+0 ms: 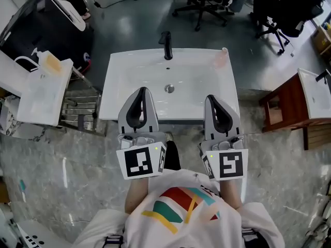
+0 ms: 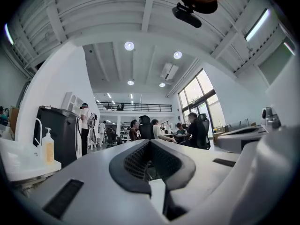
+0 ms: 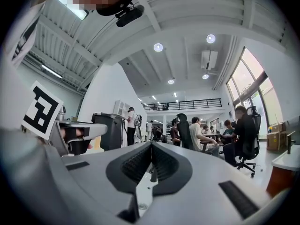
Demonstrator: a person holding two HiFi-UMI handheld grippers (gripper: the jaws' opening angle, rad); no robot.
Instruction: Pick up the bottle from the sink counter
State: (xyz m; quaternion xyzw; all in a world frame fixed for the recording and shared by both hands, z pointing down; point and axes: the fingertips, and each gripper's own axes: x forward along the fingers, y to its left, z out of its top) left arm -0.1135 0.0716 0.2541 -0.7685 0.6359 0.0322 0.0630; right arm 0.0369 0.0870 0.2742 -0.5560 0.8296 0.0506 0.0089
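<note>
Bottle [image 1: 221, 59]: on sink counter [image 1: 116, 81], back corner at 1 o'clock, right of faucet [image 1: 166, 44] at 12 o'clock | left gripper [image 1: 142, 91]: jaws pressed together, nothing between, over near rim at 7 o'clock | right gripper [image 1: 213, 98]: jaws pressed together, empty, at 5 o'clock, well apart from bottle

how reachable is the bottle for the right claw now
Probably yes: the bottle stands at the sink counter's back right corner, nothing between it and the right claw, though its shut jaws must open.
</note>
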